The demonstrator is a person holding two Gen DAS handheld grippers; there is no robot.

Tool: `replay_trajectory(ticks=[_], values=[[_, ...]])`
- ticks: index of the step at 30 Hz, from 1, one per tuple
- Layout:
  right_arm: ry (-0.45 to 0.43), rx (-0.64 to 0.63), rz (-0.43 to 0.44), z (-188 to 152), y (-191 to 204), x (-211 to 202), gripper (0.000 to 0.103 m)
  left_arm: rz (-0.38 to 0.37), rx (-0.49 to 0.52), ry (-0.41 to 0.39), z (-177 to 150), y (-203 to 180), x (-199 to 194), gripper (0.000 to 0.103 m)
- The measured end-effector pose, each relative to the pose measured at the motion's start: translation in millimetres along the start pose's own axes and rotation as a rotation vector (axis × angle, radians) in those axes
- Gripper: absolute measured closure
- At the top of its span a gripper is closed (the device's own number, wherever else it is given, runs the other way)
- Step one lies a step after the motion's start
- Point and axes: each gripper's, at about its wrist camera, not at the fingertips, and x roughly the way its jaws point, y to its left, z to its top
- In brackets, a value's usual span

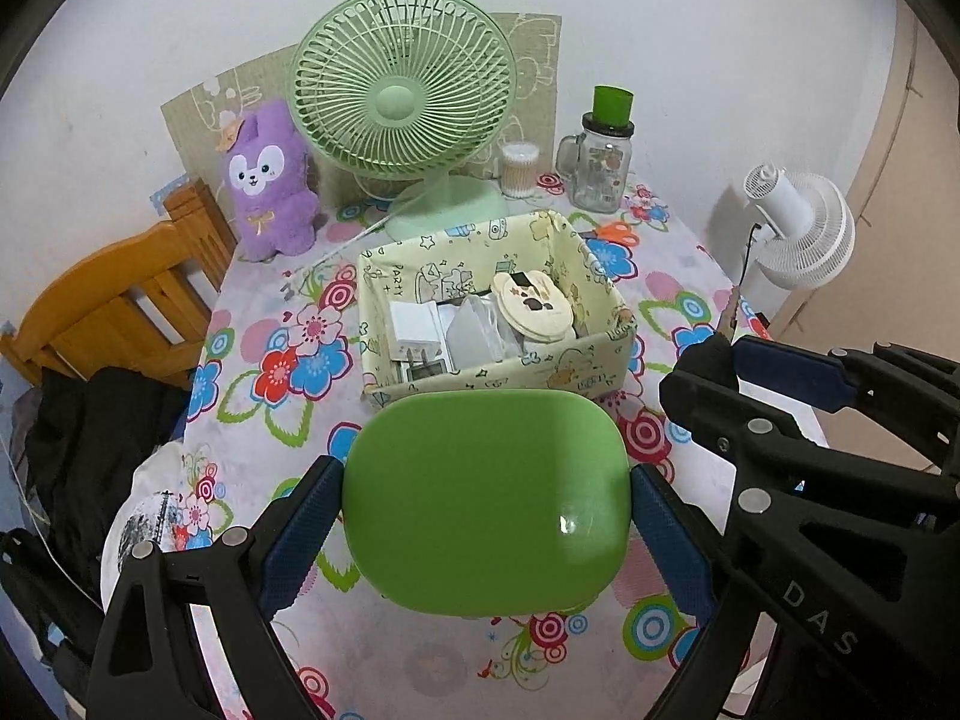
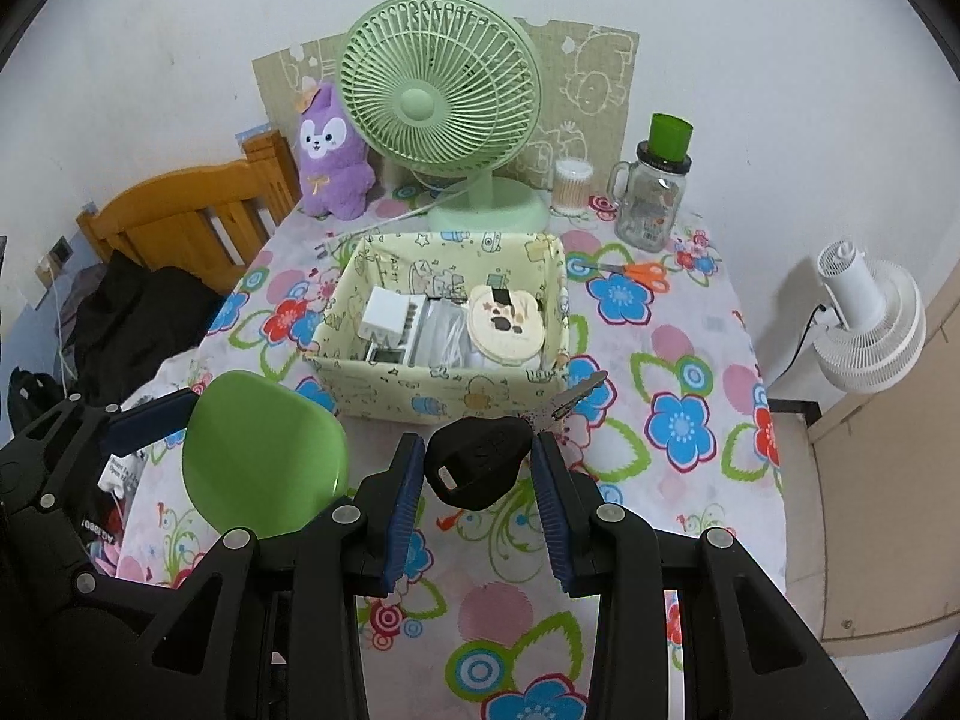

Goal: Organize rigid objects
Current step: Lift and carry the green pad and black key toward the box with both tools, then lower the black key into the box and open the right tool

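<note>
Right hand-held gripper (image 2: 474, 468) clamps black key (image 2: 480, 468) — blade toward box (image 2: 438, 402), left grips green case (image 1: 486, 504).

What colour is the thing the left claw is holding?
Plain glossy green: the rounded case in the left claw, seen best in the left wrist view.

Both wrist views look down, close, sharing the storage box (image 1: 498, 324) (image 2: 444, 324).
</note>
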Motion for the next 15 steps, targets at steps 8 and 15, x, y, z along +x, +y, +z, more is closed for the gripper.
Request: replay_trajectory(ticks=[8, 15], values=[[0.012, -0.010, -0.002, 16.3, 0.9, 8.8, 0.064, 0.007, -0.012, 0.006, 14.1, 6.7, 6.6, 0.008], [0.028, -0.012, 0.001, 32.9, -0.8, 20.0, 0.064, 0.010, -0.020, 0.014, 27.6, 12.5, 15.3, 0.008]])
